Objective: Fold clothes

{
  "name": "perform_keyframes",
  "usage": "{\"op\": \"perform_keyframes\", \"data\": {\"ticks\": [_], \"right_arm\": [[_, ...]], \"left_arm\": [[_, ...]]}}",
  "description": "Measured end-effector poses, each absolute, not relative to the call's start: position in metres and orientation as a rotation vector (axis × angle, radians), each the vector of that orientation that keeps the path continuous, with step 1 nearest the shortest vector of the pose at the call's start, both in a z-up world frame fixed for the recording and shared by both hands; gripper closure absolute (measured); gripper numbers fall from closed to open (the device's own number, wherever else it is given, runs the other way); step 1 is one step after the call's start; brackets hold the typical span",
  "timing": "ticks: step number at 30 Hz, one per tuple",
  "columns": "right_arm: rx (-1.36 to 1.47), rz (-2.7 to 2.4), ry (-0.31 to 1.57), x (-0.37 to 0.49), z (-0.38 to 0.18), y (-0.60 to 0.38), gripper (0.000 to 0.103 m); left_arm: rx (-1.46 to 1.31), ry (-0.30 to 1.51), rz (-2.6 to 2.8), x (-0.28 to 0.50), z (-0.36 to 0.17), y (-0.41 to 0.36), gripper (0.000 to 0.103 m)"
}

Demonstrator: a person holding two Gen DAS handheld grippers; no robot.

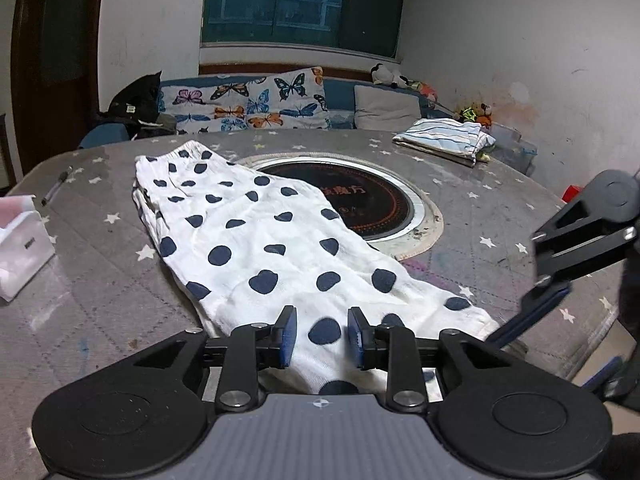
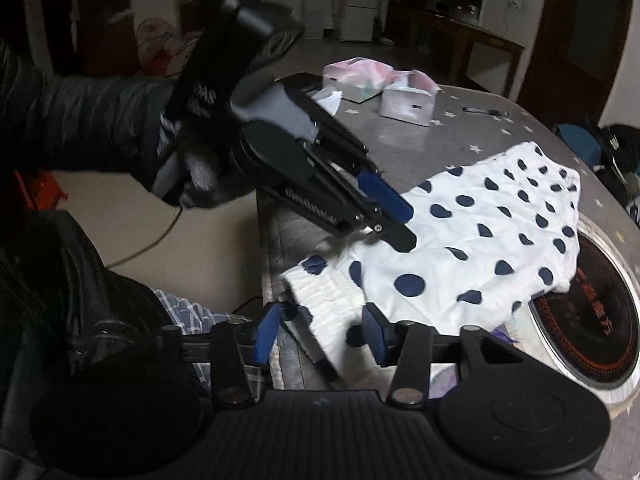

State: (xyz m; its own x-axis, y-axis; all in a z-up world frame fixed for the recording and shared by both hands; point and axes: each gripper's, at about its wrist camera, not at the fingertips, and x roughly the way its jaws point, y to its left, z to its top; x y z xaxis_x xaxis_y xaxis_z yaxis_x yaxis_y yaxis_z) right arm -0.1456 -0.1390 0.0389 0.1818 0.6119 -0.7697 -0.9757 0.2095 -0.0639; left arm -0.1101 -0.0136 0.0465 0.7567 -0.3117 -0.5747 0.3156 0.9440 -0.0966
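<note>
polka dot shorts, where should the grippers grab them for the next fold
Grip the polka dot shorts at the near ribbed hem, coming from the near table edge. That end lies flat between the open left gripper and right gripper, so both can pinch it.

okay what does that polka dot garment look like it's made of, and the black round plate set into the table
Polka dot garment: likely thin woven cotton, matte, finely creased. Black round plate: looks like smooth glass or ceramic, glossy, printed markings, metal-looking rim.

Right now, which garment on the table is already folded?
The blue-and-white striped garment at the far right edge: a compact folded stack. The white navy-polka-dot garment lies spread out, its near end between both grippers' open fingers.
</note>
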Motion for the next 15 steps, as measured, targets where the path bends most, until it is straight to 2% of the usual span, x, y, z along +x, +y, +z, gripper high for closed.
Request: {"op": "perform_keyframes", "data": {"ticks": [11,14,15], "right_arm": [[-0.854,1.186,0.567,-0.171,0.004,-0.109,0.055],[-0.851,1.176,0.547,-0.175,0.004,-0.109,0.065],[-0.834,1.177,0.553,-0.174,0.006,-0.11,0.072]], "left_arm": [[0.025,0.607,-0.301,-0.139,0.055,-0.001,0.066],[0.045,0.601,-0.324,-0.146,0.055,-0.001,0.066],[0.058,0.596,-0.339,-0.15,0.055,-0.002,0.066]]}}
